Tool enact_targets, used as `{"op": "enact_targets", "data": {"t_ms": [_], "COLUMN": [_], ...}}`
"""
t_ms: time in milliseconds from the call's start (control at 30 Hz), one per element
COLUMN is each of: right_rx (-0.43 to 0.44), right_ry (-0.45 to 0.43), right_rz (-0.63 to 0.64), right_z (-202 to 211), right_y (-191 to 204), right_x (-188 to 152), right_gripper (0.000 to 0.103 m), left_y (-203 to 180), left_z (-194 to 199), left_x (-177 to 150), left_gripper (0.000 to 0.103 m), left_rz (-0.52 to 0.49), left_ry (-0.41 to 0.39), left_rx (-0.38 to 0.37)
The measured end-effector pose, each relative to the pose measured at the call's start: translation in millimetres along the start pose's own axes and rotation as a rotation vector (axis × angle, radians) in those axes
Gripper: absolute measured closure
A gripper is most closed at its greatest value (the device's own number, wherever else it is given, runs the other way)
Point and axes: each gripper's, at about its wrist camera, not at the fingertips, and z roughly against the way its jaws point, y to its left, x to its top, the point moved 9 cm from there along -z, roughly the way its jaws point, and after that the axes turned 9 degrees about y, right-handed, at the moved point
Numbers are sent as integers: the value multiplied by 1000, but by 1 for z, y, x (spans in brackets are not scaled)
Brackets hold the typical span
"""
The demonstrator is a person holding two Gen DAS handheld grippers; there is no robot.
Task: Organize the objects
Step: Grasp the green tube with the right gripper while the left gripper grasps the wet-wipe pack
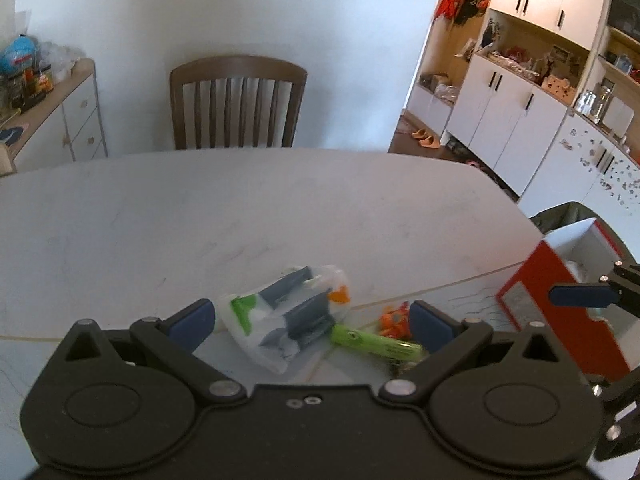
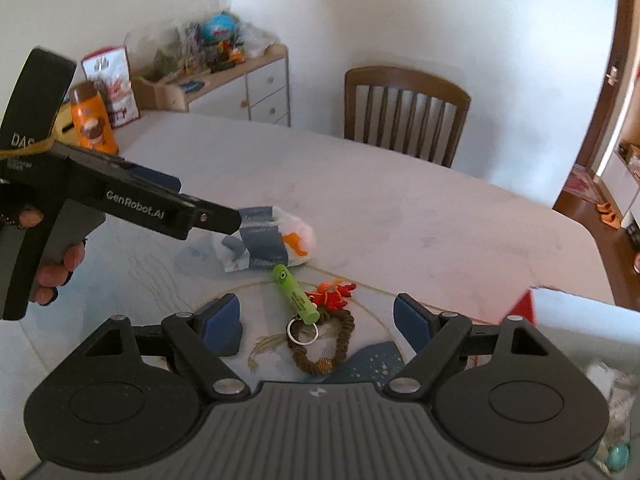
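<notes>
I hold my left gripper [image 1: 312, 320] spread wide over the plastic bag [image 1: 286, 316] on the table [image 1: 240, 208]; the green tube [image 2: 295, 295] lies at its 4 o'clock. My right gripper [image 2: 316, 320] is also apart, above the keyring [image 2: 303, 330]; the red box [image 1: 560, 300] sits at 3 o'clock.

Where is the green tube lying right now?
The green tube lies on the table, centred ahead of the open right gripper, between the plastic bag and the orange charm, its near end by a key ring.
</notes>
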Motion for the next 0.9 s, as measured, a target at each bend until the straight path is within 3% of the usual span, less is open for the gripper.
{"op": "enact_targets", "data": {"t_ms": [200, 400, 667, 900], "right_rx": [32, 59, 92, 98], "right_ry": [49, 89, 128, 136], "right_rz": [49, 86, 147, 161], "right_z": [-41, -73, -103, -118], "right_y": [8, 12, 22, 29], "right_x": [4, 8, 13, 19], "right_gripper": [19, 34, 53, 62], "left_y": [9, 17, 10, 21], "left_z": [-26, -46, -57, -78], "left_x": [-1, 2, 3, -3], "left_gripper": [1, 4, 7, 29], "left_rz": [-42, -50, -207, -197], "left_ry": [6, 6, -25, 25], "left_rx": [15, -6, -24, -1]}}
